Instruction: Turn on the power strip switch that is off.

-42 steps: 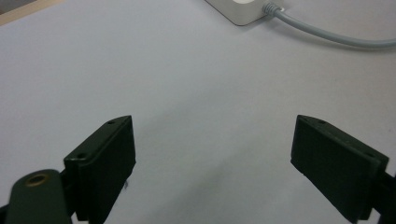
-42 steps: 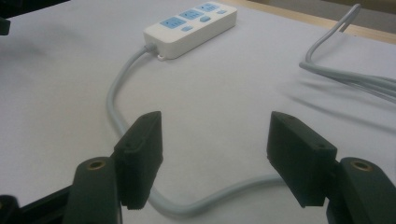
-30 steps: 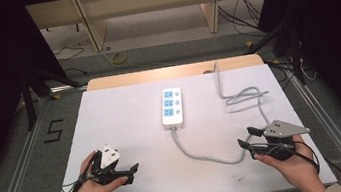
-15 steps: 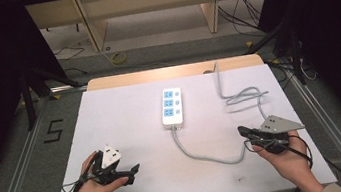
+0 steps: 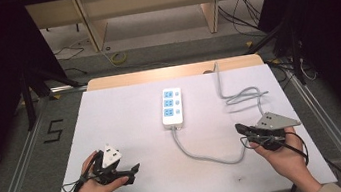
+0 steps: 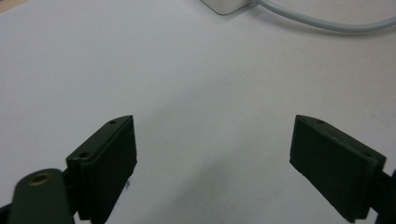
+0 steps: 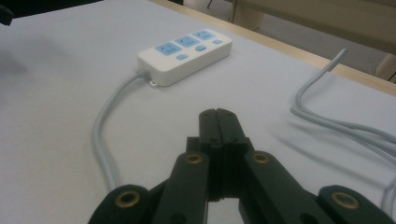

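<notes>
Left tongs (image 6: 215, 163) spread above bare table (image 5: 126, 117); right tongs (image 7: 218, 122) pressed together, near power strip (image 7: 186, 55) cable (image 7: 103, 140).

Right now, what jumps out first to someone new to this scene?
The white power strip with blue sockets lies mid-table, its grey cable looping toward the right gripper, whose jaws are pressed shut. The left gripper rests at the near left edge, jaws wide open over the bare white table.
</notes>
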`<state>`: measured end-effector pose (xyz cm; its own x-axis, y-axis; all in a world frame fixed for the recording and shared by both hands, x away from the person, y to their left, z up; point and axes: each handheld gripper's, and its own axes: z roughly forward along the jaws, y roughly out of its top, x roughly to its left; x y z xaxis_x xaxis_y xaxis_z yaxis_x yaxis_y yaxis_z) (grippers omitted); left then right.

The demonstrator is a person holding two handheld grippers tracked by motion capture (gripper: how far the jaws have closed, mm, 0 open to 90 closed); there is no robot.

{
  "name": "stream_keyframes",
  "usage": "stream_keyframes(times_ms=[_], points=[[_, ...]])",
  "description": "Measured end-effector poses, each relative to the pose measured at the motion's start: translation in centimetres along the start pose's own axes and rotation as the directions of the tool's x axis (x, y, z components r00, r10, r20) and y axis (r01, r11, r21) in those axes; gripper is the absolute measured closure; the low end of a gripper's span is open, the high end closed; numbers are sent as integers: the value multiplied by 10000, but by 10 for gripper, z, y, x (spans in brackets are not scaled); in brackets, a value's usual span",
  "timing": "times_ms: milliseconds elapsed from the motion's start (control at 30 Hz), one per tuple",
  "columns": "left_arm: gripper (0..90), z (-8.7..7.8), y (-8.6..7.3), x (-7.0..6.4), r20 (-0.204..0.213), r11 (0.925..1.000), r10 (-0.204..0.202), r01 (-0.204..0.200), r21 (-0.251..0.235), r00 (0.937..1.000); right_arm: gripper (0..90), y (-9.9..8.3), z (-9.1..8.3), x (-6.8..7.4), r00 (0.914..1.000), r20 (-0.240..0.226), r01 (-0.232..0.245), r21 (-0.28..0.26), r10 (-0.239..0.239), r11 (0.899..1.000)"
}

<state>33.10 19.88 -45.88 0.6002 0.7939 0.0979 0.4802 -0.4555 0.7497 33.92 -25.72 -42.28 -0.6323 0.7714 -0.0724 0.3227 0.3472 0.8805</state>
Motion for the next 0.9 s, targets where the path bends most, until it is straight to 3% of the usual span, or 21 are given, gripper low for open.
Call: stream_keyframes(times_ms=[900], points=[[144, 0, 1, 1, -20, 10000, 0, 0, -42, 10000, 900, 19, 23, 0, 9996, -219, 193, 20, -193, 9998]])
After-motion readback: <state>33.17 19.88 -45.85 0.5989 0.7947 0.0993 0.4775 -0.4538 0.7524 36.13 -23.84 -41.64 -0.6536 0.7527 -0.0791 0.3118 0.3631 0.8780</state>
